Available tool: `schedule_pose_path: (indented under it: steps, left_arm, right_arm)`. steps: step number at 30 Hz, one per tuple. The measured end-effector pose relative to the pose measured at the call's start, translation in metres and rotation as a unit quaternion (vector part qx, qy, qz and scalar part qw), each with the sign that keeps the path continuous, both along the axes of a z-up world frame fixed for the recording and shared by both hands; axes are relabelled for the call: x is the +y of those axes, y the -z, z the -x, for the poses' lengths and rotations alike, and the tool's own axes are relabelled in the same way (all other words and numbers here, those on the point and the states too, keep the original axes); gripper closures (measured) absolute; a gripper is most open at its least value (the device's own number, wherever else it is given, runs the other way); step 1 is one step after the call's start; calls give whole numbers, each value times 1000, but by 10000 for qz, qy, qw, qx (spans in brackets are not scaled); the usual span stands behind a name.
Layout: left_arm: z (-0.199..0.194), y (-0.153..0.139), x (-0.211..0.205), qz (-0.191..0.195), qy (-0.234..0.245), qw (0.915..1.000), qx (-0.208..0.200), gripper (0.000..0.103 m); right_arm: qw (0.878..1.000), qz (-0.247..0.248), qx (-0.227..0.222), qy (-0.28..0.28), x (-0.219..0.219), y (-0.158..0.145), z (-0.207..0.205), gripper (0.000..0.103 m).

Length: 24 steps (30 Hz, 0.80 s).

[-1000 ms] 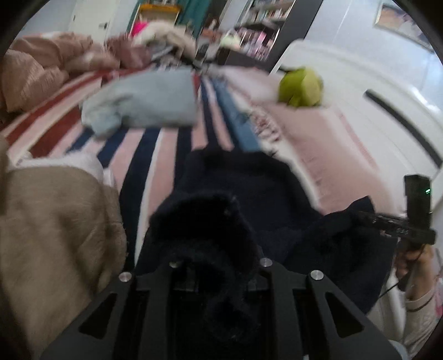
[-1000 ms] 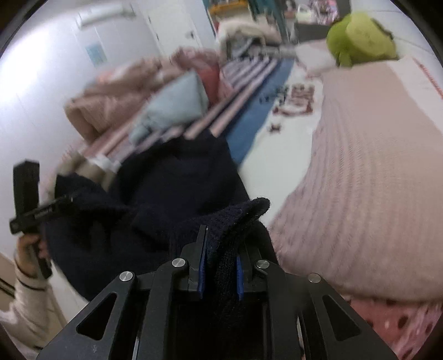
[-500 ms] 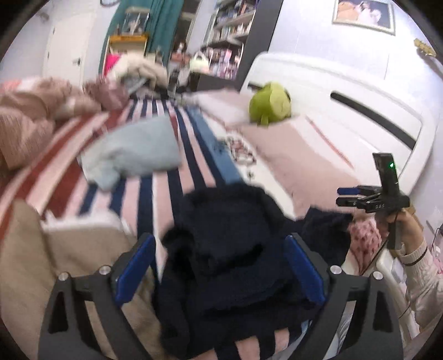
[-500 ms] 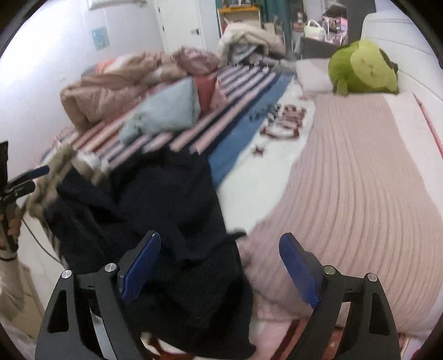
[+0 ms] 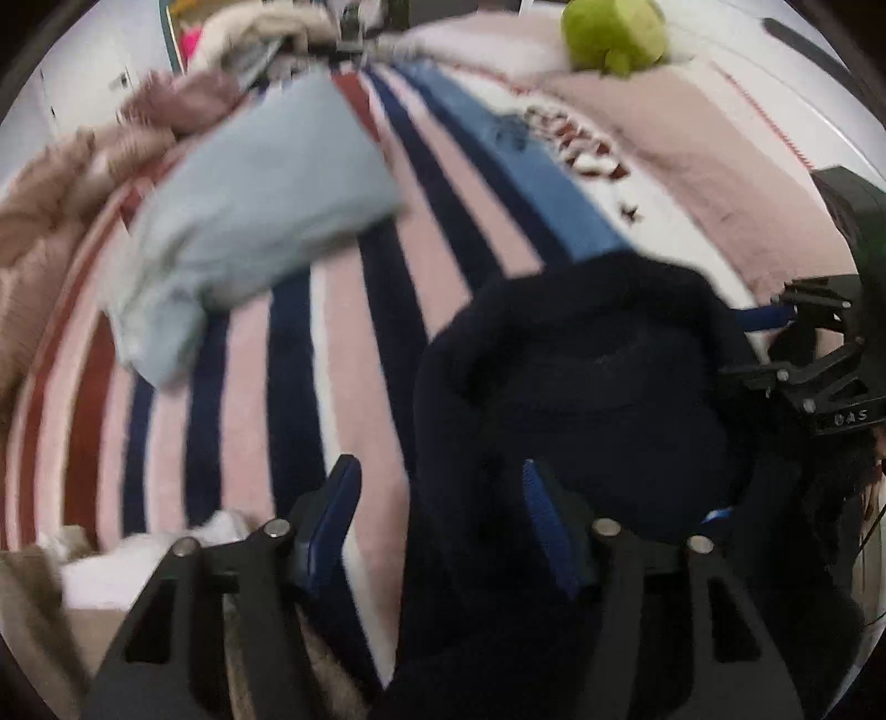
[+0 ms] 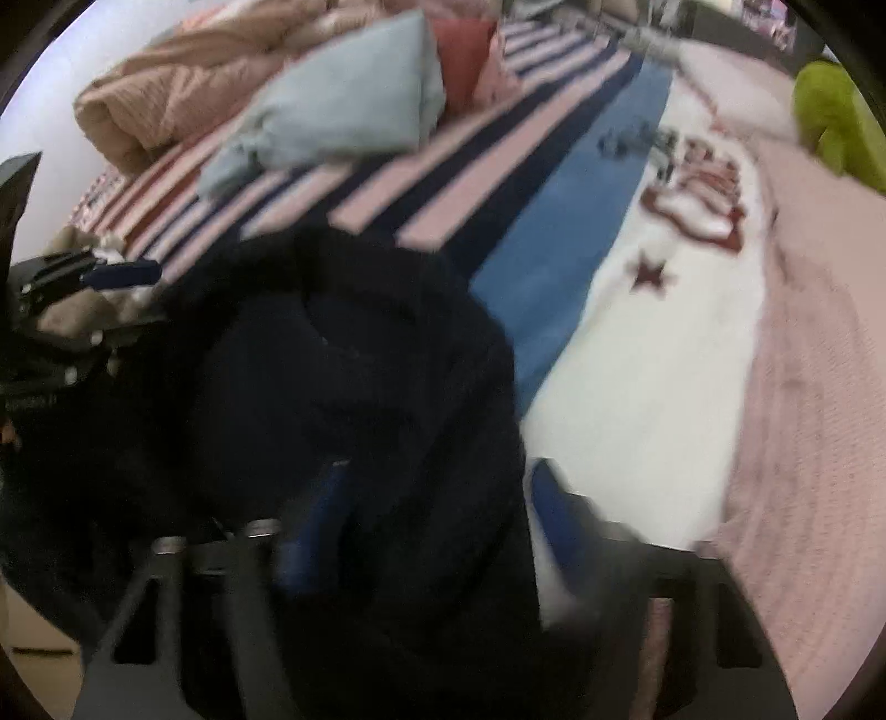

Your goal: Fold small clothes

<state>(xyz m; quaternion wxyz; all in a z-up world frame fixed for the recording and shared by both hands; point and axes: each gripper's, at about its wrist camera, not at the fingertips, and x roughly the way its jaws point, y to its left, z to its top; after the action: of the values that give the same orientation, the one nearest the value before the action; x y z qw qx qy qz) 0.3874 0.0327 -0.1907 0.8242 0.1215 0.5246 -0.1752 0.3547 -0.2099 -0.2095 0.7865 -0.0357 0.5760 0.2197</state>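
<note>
A dark navy knit garment (image 5: 581, 399) lies bunched on the striped bed cover; it also shows in the right wrist view (image 6: 343, 387). My left gripper (image 5: 443, 509) is open, its blue pads astride the garment's left edge. My right gripper (image 6: 437, 515) is open too, its jaws either side of a fold of the garment's right part. Each gripper shows at the edge of the other's view. Both views are blurred.
A folded light blue garment (image 5: 249, 183) lies further back on the striped cover (image 5: 354, 310). A green plush toy (image 5: 614, 27) sits at the bed's head on a pink blanket (image 6: 819, 343). Beige and pink clothes (image 6: 183, 66) are heaped at the left.
One second ago both grippers were shut on the navy garment. They let it go, opened wide and drew back, and now have come down close over it with jaws partly narrowed.
</note>
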Motion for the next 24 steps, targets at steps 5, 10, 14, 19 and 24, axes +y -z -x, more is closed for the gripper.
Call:
schedule_pose_path:
  steps: [5,10,14,19,24]
  left_arm:
    - [-26,10,13,-334,-312,9989,-74,98]
    - [-44,26,14,-517,-652,9965,97,82]
    - [-20,-19,23,-270,-585,9965,-533,40]
    - [35,-84,28,871,480,9920,-779,23]
    - [83,-78,12,1203,1432,9822,-186,10]
  right_arm:
    - [9985,373,-254,311,-17,8,-19,97]
    - [9985,248,-19,477,-25,24,-31,96]
    - [9979,89,-397,496,-36,-10,-16,38]
    - [9967,-482,-647,-21,-53,-60,30,15]
    - [9976,-196,-573,-340,-51,-49,59,2]
